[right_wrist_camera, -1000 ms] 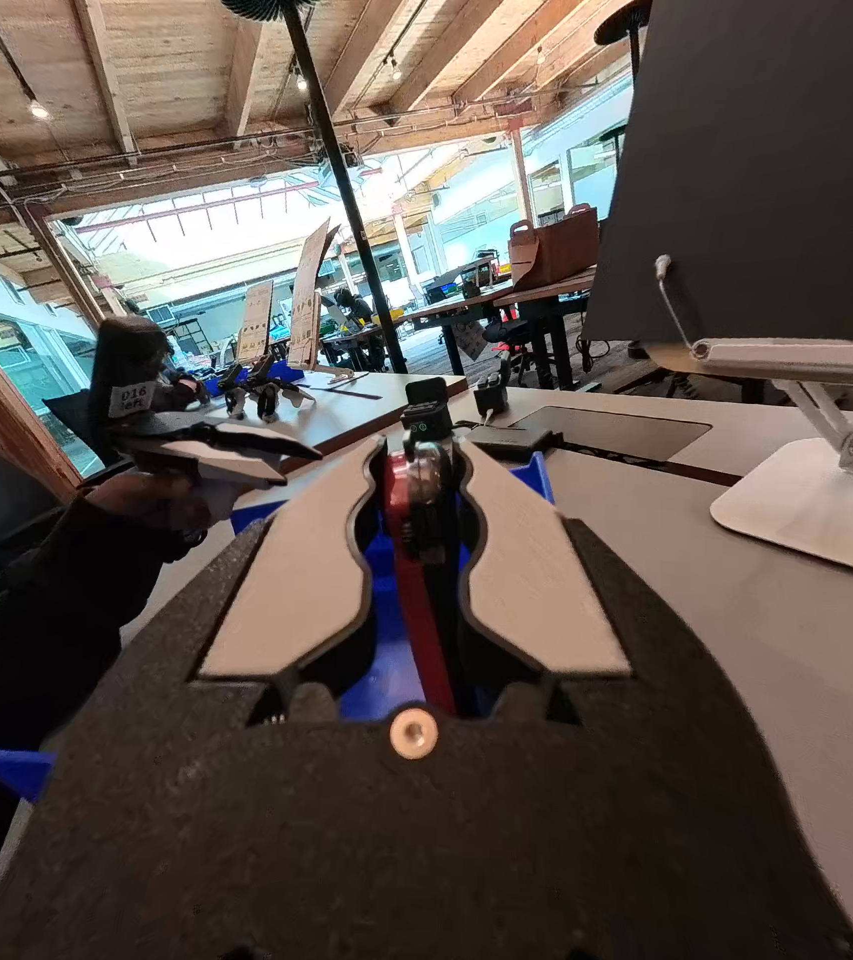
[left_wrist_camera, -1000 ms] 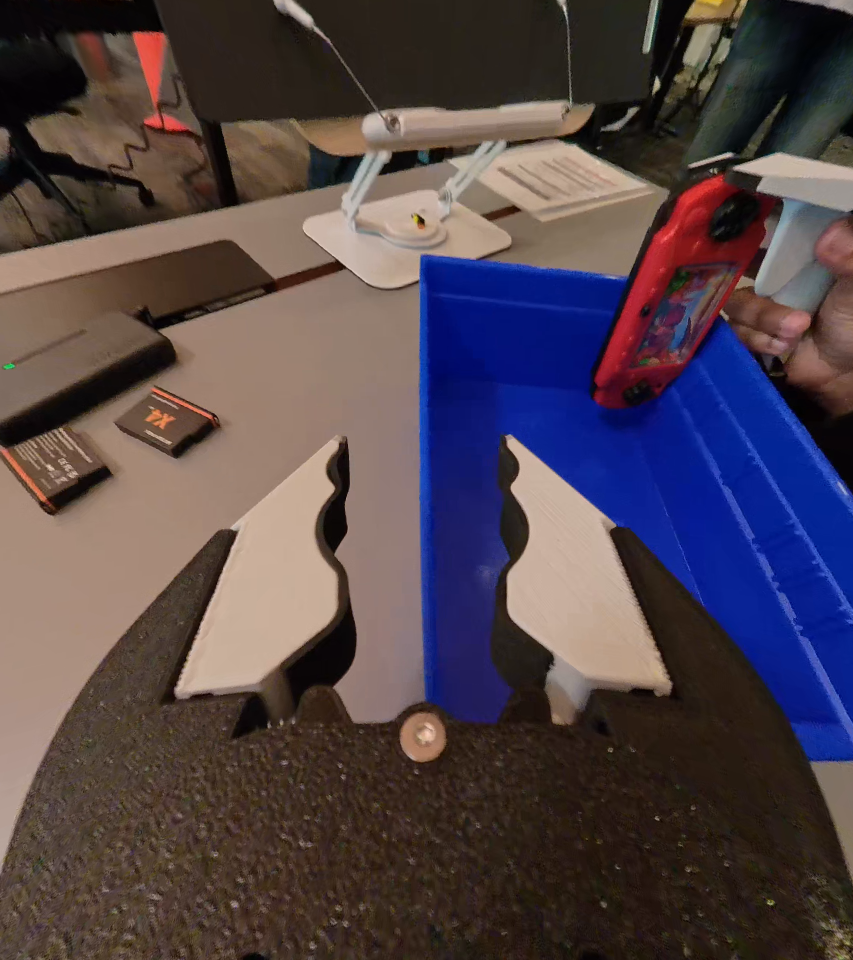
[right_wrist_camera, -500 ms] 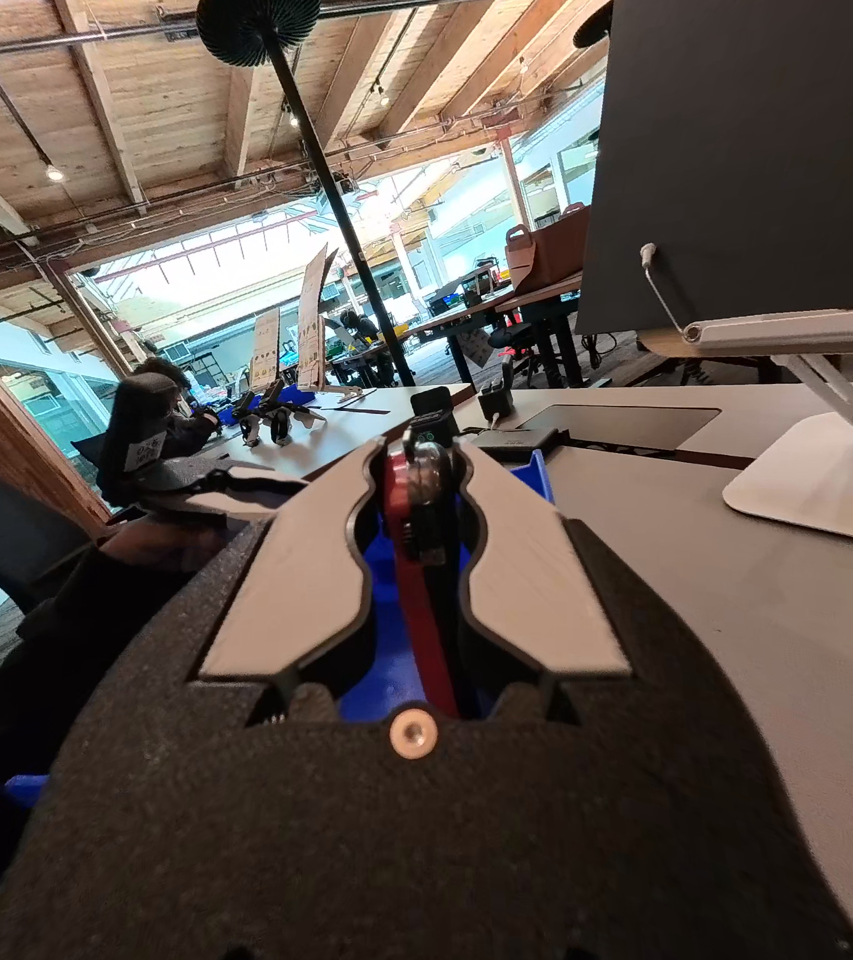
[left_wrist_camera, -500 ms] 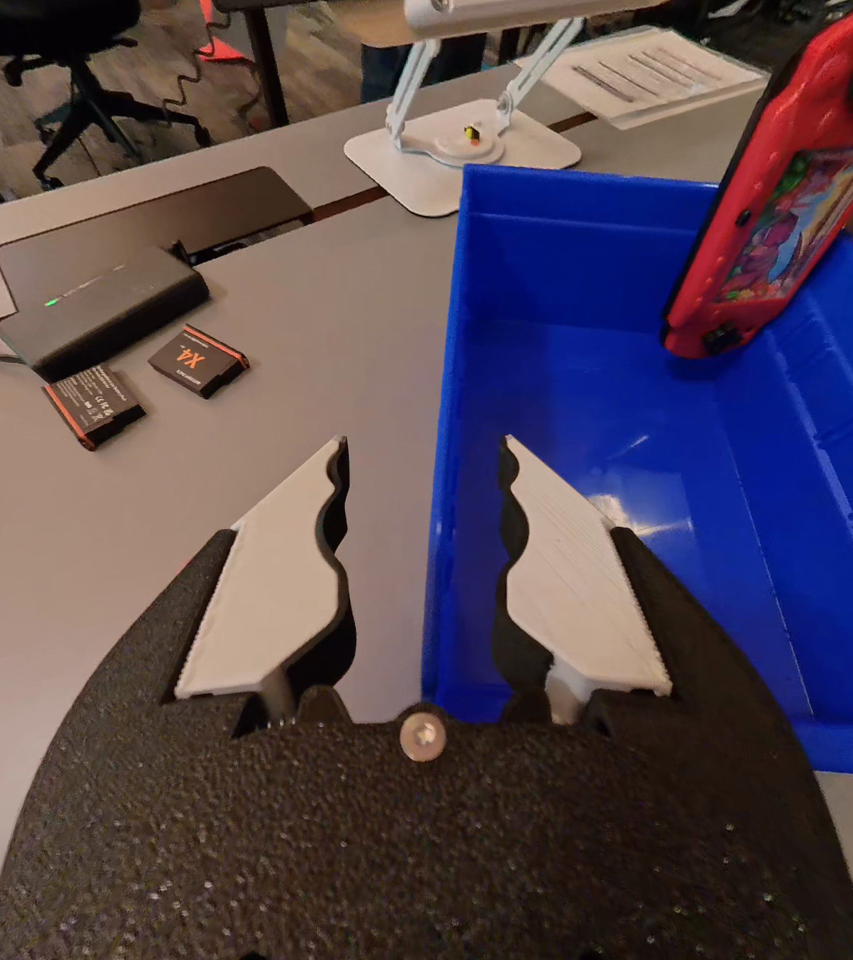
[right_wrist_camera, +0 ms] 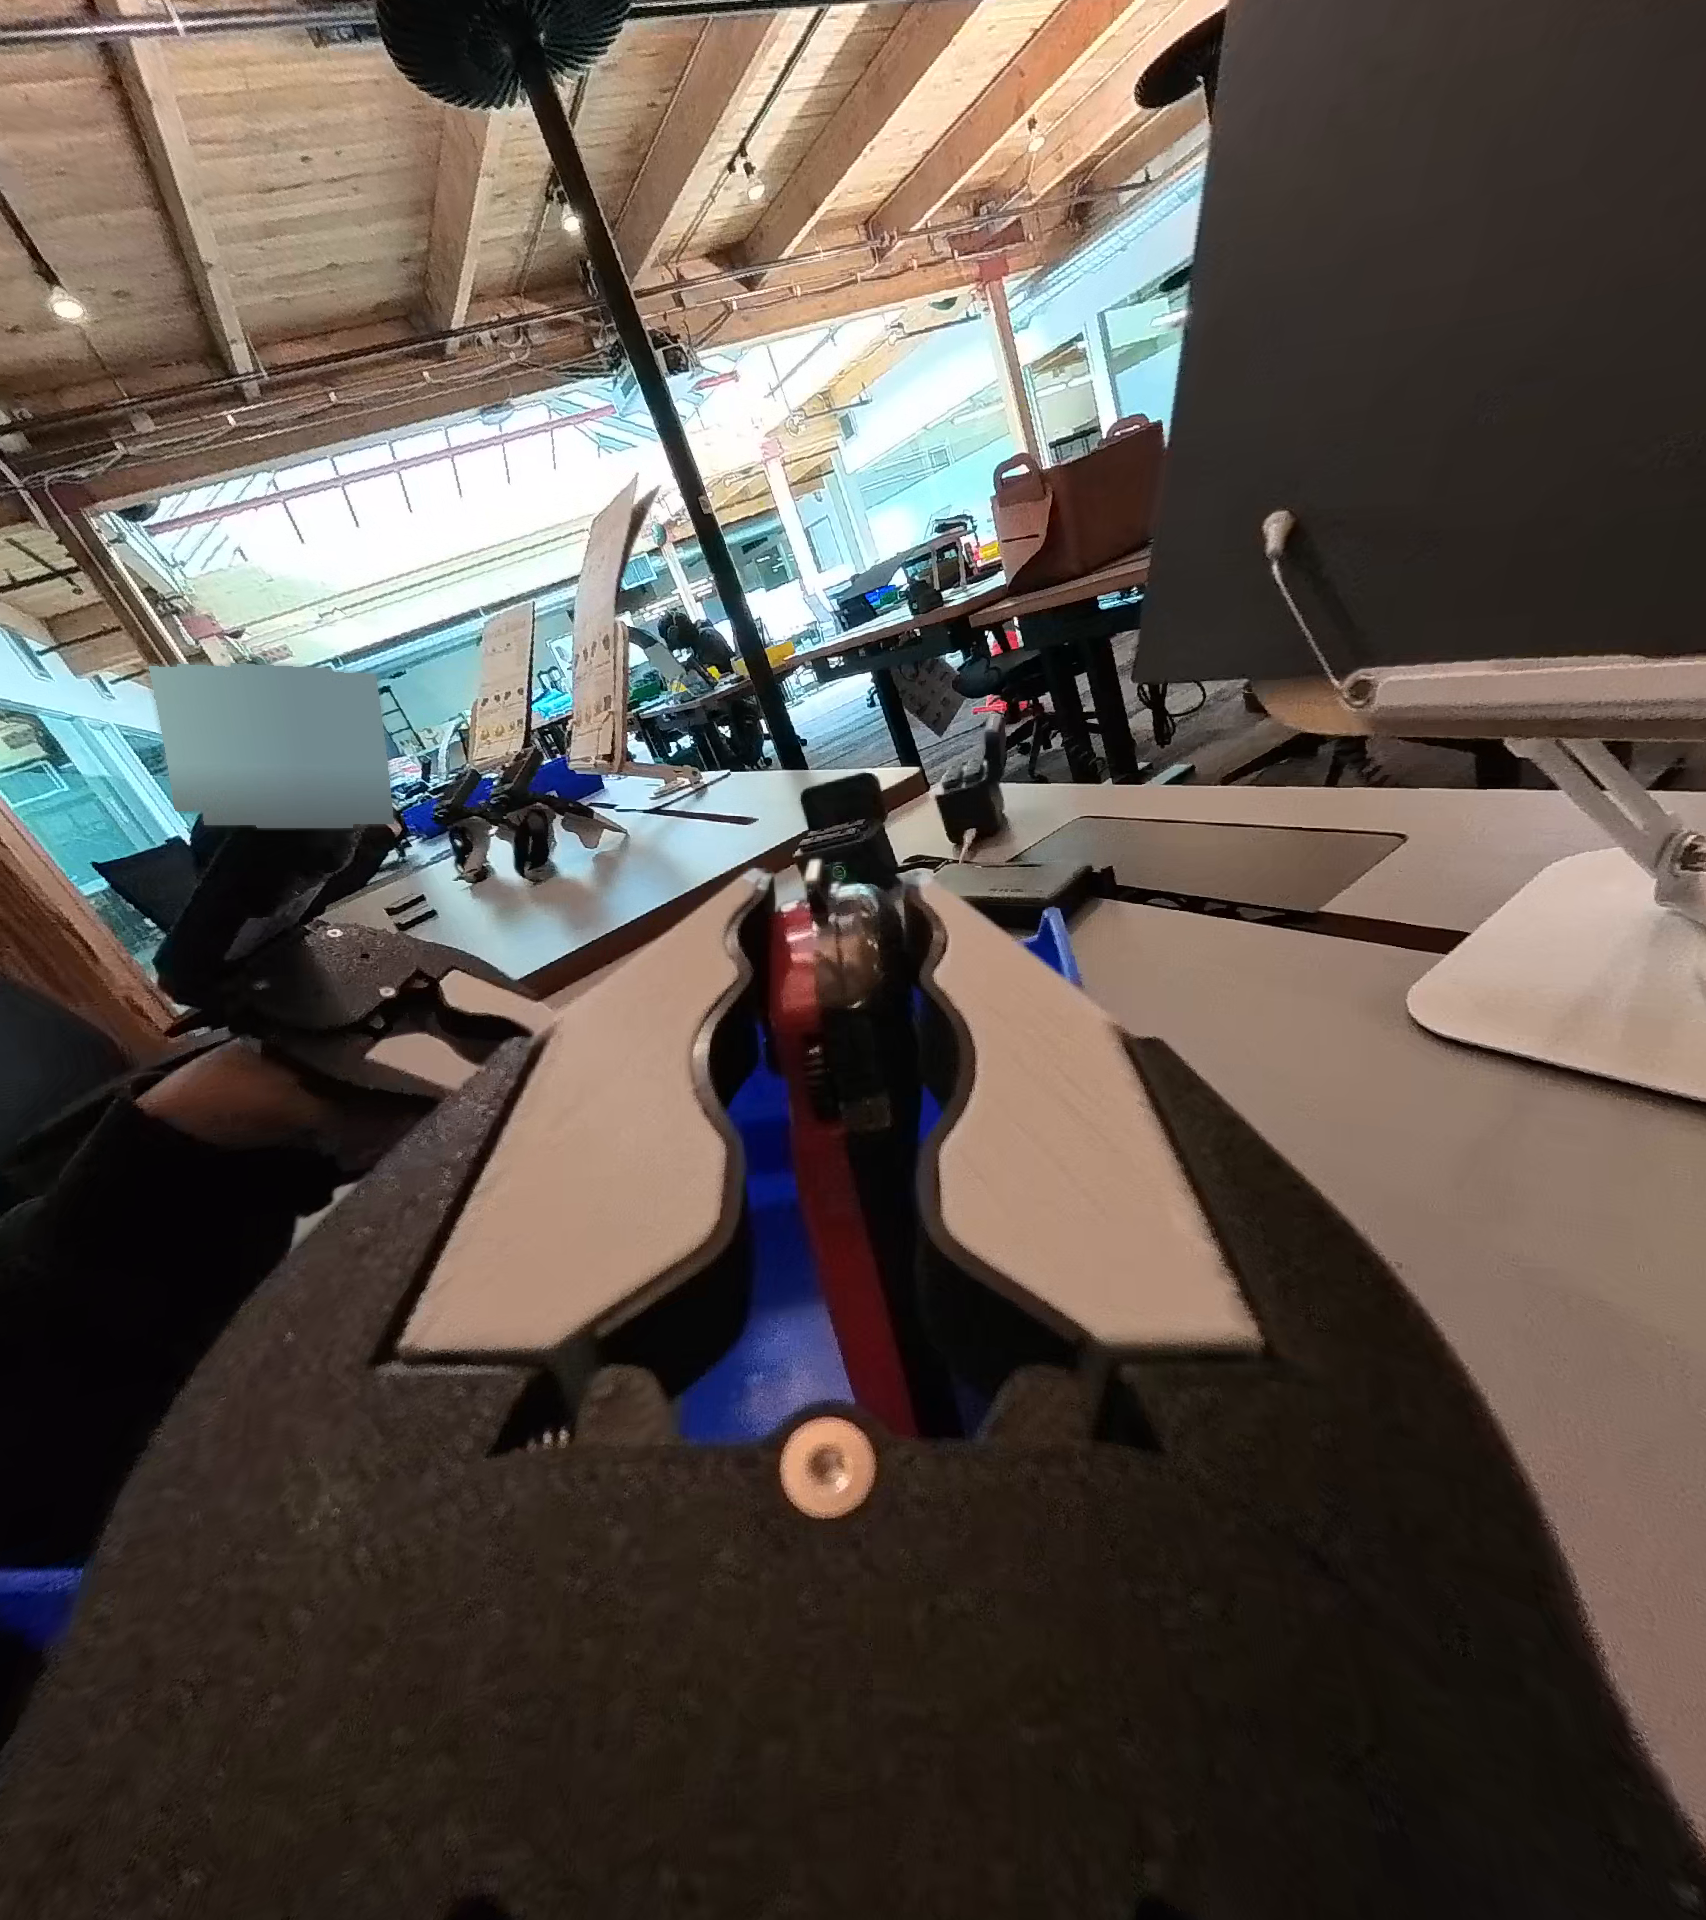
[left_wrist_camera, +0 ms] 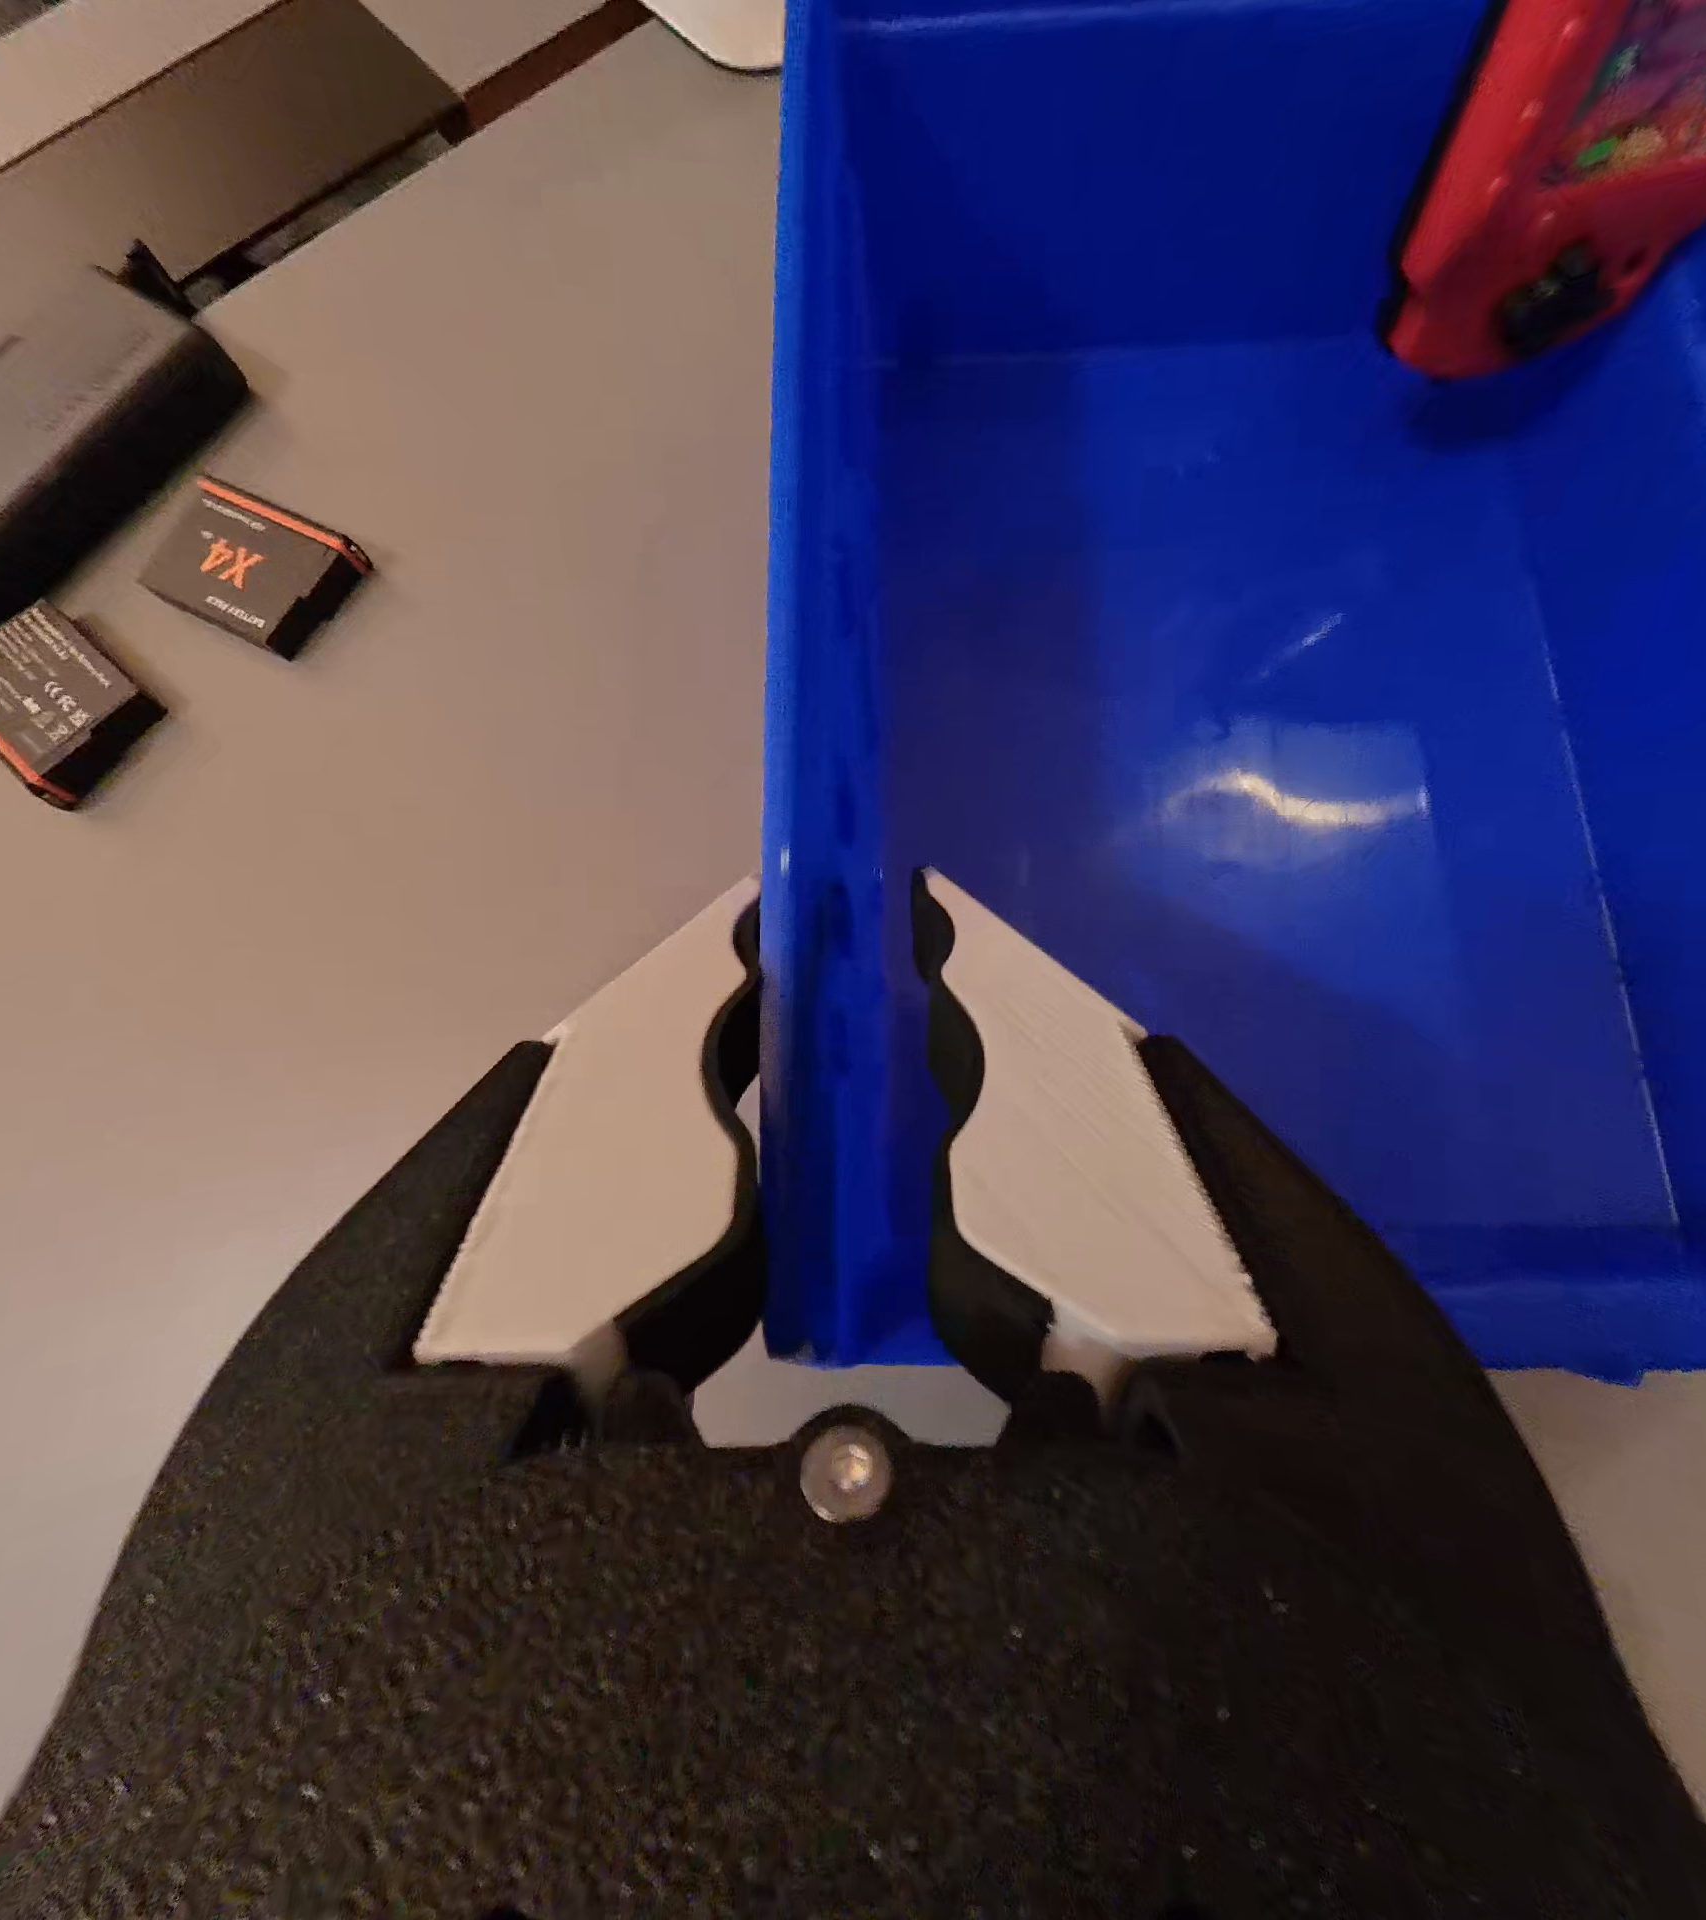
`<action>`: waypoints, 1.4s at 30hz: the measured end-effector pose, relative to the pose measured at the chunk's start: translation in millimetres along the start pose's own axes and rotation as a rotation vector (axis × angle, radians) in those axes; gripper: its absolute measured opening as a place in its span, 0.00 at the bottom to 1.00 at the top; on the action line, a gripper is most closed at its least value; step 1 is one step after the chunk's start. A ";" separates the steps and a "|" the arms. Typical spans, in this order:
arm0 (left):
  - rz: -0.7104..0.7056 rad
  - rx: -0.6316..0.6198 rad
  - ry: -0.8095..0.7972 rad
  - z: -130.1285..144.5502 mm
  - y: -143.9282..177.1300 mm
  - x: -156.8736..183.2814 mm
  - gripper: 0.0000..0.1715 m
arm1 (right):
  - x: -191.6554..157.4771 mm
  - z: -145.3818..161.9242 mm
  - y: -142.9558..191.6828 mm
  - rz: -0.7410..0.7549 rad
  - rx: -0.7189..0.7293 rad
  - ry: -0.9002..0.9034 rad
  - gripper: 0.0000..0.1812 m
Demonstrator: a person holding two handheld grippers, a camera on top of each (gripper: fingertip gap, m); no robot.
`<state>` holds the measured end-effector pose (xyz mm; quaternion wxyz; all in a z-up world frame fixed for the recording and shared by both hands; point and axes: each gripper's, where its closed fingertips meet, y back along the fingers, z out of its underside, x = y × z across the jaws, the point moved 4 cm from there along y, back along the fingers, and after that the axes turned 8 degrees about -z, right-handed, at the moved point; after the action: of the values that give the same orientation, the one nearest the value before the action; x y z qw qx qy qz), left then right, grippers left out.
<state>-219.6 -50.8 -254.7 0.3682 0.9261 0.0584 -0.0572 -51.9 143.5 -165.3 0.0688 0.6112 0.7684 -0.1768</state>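
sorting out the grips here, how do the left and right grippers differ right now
The left gripper straddles the side wall of the blue bin, one finger outside and one inside; the right gripper is shut on a red handheld console.
The left's jaws stand wider apart, the inside finger clear of the wall; the right's pinch the console's thin edge.
The left is low at the grey table; the right holds its console above the bin floor.
Both have pale fingers on black bodies.

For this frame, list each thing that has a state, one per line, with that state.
left gripper: open, straddling the blue bin's side wall.
right gripper: shut on the red handheld console.
blue bin: upright on the desk, nothing resting on its floor.
red handheld console: held tilted above the bin floor.
two black battery packs: lying flat on the desk.
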 end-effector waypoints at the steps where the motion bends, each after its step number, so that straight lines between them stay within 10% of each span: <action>1: 0.010 -0.019 -0.016 1.2 2.4 3.5 0.14 | -0.5 -1.2 0.7 0.004 -0.001 0.009 0.13; 10: 0.303 -0.096 -0.265 13.0 33.3 70.8 0.25 | -3.2 -9.0 8.7 -0.012 -0.050 0.019 0.14; 18: 0.237 0.026 -0.228 -13.2 37.1 73.2 0.27 | -11.1 -15.2 13.0 -0.064 -0.040 0.017 0.13; 27: 0.176 0.449 0.077 -77.6 79.6 49.4 0.28 | -26.4 -22.2 12.9 -0.122 -0.017 0.059 0.13; 34: 0.206 0.710 -0.029 -102.7 96.4 79.9 0.28 | -54.8 -19.4 8.9 -0.291 -0.032 0.116 0.13; 42: 0.314 0.689 -0.017 -107.7 71.4 116.8 0.28 | -74.1 -22.6 10.0 -0.360 -0.005 0.175 0.12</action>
<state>-86.9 -20.5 -146.1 0.0398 0.9929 -0.1099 -0.0242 -21.7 85.7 -122.3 -0.0296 0.4767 0.8688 -0.1308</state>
